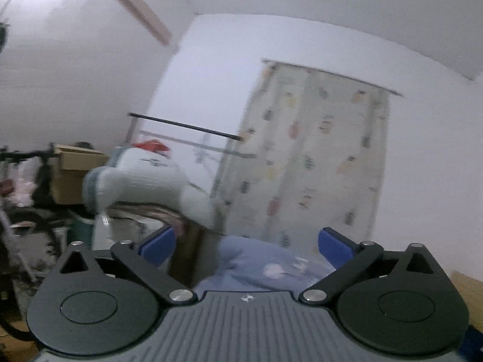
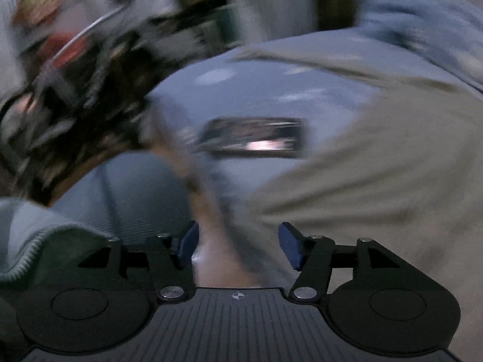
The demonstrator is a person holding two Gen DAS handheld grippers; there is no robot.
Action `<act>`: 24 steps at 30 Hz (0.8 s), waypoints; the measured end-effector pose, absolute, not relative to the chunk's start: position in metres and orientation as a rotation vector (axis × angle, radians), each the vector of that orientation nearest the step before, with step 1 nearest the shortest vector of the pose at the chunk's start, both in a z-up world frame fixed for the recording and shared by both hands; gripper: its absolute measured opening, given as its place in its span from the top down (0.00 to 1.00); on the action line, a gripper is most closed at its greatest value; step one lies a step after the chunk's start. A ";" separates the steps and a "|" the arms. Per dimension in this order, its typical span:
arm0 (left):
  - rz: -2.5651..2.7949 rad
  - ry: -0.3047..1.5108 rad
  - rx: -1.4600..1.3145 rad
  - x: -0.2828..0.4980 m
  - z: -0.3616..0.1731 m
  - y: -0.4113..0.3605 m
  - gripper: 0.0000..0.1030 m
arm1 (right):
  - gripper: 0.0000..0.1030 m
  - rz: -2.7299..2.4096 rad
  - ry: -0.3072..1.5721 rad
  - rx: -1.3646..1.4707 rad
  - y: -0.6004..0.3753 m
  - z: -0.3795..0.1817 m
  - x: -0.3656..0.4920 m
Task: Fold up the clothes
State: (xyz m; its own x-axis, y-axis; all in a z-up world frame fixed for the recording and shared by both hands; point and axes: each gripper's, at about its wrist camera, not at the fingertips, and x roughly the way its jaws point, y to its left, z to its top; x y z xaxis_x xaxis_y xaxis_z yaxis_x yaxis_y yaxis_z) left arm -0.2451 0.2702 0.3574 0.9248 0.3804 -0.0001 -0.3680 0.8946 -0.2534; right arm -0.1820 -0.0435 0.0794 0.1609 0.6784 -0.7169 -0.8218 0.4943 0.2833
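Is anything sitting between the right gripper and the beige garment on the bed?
Nothing visible does. The right gripper is open and empty; the beige garment lies just beyond on the blue bedding. The picture is blurred.

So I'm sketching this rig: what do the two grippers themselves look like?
Both match: the left gripper and right gripper have blue-padded jaws on black linkage arms with silver pivot pins, black round-ended side plates, and a ribbed grey body bearing a small crosshair mark.

Curtain (image 1: 314,157) cream with small multicoloured motifs; bedsheet (image 1: 265,267) light blue with pale spots; garment (image 2: 377,163) beige; knit (image 1: 145,178) pale grey, darker trim; hand-held gripper pads (image 1: 158,244) blue
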 end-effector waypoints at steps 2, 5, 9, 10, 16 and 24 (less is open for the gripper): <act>0.348 -0.041 -0.248 -0.238 0.350 0.253 0.00 | 0.36 0.953 0.908 -0.132 -0.086 0.085 -0.164; 0.287 -0.020 -0.237 -0.222 0.336 0.228 0.00 | 0.34 0.759 0.901 -0.052 -0.149 0.097 -0.142; 0.205 0.047 -0.229 -0.189 0.314 0.192 0.00 | 0.26 0.571 0.828 0.024 -0.225 0.120 -0.131; 0.182 0.064 -0.229 -0.180 0.308 0.183 0.00 | 0.25 0.532 0.811 0.045 -0.242 0.127 -0.130; 0.079 0.173 -0.213 -0.129 0.271 0.125 0.00 | 0.15 0.359 0.723 0.135 -0.322 0.161 -0.129; 0.028 0.281 -0.152 -0.078 0.227 0.063 0.00 | 0.06 0.242 0.685 0.128 -0.391 0.165 -0.121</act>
